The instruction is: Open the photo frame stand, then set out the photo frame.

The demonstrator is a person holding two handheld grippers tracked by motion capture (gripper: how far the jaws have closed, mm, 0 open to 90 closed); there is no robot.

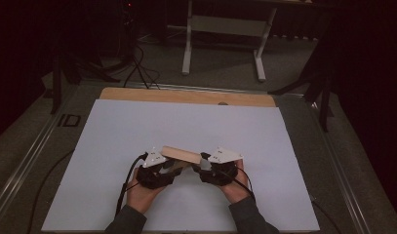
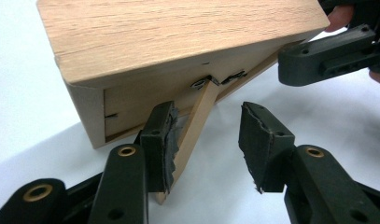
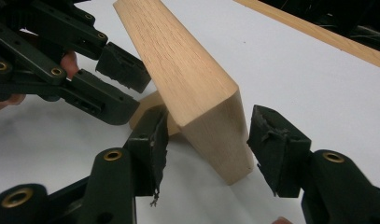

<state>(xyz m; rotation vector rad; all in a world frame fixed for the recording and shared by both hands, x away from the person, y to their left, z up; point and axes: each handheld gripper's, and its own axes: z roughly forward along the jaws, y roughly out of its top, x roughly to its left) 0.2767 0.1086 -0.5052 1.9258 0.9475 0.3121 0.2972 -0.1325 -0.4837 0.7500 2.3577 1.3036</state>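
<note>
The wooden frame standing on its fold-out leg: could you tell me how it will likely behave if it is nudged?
The wooden frame looks rigid, solid-grained wood, so it should not flex. It leans on one thin hinged leg, so a push could probably fold the leg or tip it. Its smooth faces may slip on the white table sheet.

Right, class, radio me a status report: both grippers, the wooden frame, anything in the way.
Left gripper open, one pad touching the fold-out strut. Right gripper open astride the wooden frame end. White table unobstructed.

Matte black two-jaw left gripper [image 2: 208, 140] and right gripper [image 3: 206, 147]: brass-ringed pivots, ragged rubber pads, grey three-cornered top plates, trailing black cables; dark grey sleeves [image 1: 125, 222].
</note>
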